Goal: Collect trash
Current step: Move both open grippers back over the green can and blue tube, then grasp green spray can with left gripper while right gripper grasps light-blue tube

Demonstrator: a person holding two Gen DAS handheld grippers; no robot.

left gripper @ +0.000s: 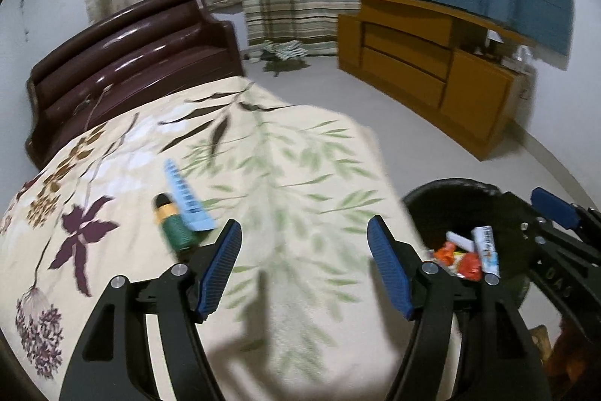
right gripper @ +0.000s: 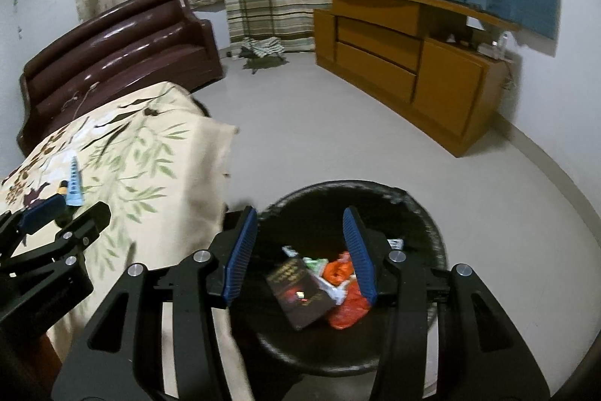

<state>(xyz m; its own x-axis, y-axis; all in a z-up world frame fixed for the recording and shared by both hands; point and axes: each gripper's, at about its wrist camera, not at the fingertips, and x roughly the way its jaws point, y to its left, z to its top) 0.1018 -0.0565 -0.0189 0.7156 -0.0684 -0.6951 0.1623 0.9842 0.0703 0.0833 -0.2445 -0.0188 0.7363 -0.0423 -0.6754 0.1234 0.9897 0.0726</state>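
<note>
Two bits of trash left on the bed, rest in the bin.
L gripper (left gripper: 304,247) over the bed (left gripper: 263,175), fingers wide & empty, facing the green tube (left gripper: 174,226) & blue wrapper (left gripper: 188,200). R gripper (right gripper: 300,247) hangs over the bin (right gripper: 432,228), fingers part-open, empty; I'd say it sits there for drop-offs.

Glossy headboard (left gripper: 127,55); cloth bedspread (left gripper: 263,175).

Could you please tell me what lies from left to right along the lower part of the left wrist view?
Green bottle with yellow band → pale blue wrapper → open left hand-held gripper → black trash bin → right hand-held gripper.
</note>
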